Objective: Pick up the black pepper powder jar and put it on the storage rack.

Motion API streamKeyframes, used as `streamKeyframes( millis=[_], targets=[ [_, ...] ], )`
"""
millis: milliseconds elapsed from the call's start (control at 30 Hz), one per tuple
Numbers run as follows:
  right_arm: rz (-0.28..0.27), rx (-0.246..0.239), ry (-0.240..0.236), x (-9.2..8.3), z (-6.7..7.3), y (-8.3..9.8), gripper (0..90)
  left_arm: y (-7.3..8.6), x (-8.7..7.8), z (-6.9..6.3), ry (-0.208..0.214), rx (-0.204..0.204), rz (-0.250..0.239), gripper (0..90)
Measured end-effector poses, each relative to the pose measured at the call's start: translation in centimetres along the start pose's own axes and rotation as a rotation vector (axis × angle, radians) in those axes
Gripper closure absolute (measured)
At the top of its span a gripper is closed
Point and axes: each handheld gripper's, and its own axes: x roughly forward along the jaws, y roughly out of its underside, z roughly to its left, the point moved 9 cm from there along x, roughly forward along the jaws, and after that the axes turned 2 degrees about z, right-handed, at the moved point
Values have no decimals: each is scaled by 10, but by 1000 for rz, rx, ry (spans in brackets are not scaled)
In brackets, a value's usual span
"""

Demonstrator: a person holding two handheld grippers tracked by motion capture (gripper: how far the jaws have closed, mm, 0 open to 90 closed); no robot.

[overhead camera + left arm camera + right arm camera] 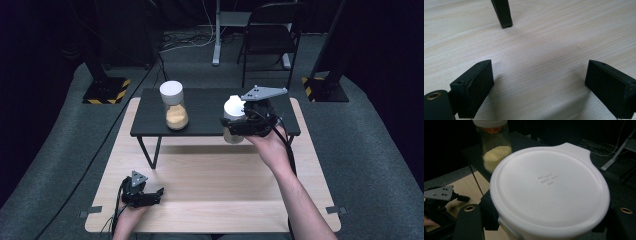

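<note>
Dark surroundings; white lid (549, 192) hides the jar beneath it.

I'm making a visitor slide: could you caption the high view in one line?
The right gripper holds a white-lidded jar at the black shelf's front edge; a second jar stands on it; the left gripper rests open.

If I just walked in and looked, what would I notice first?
First, the white-lidded jar gripped in the right tool at the front edge of the small black table; its big white lid looms close in the right gripper view. Next, a second jar with yellowish grains stands upright on that table's left part. The left tool sits open on the wooden board, holding nothing.
</note>
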Motion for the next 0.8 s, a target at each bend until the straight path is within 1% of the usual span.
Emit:
streamKeyframes(
  millis=[333, 633, 800],
  targets=[
    [-5, 12, 21, 9, -7, -10, 297, 0, 0, 0, 0, 0, 0, 78],
    [3, 31, 41, 23, -15, -17, 296, 0, 0, 0, 0, 0, 0, 78],
    [6, 32, 57, 30, -18, -21, 297, 0, 0, 0, 0, 0, 0, 78]
  ],
)
